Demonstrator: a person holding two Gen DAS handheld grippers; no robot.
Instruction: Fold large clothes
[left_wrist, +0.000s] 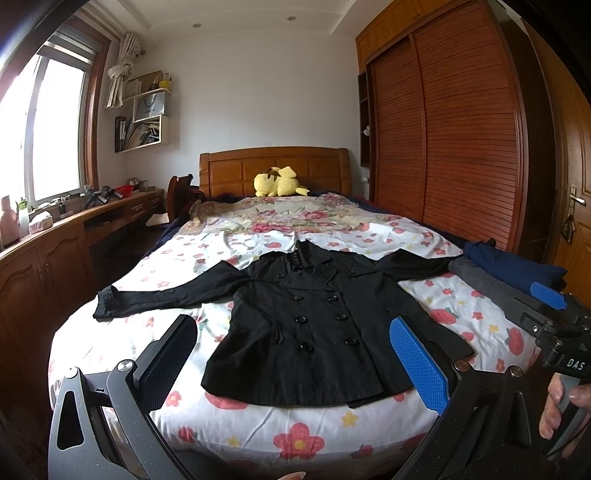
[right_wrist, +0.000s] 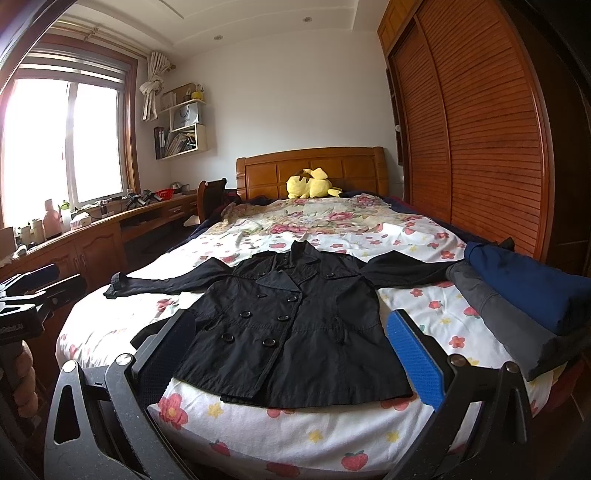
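A black double-breasted coat (left_wrist: 306, 321) lies flat, front up, on the flowered bed sheet (left_wrist: 258, 428), sleeves spread left and right. It also shows in the right wrist view (right_wrist: 291, 325). My left gripper (left_wrist: 295, 365) is open and empty, held in the air over the foot of the bed, its fingers either side of the coat's hem. My right gripper (right_wrist: 291, 362) is open and empty, likewise above the hem. The right gripper's body also shows at the right edge of the left wrist view (left_wrist: 546, 317). The coat's right sleeve end is hidden behind folded clothes.
A folded navy garment (right_wrist: 528, 288) on a folded grey one (right_wrist: 509, 325) sits at the bed's right edge. A yellow plush toy (left_wrist: 279, 181) lies by the wooden headboard. A wardrobe (left_wrist: 454, 140) stands right, a wooden desk (left_wrist: 48, 251) with bottles left.
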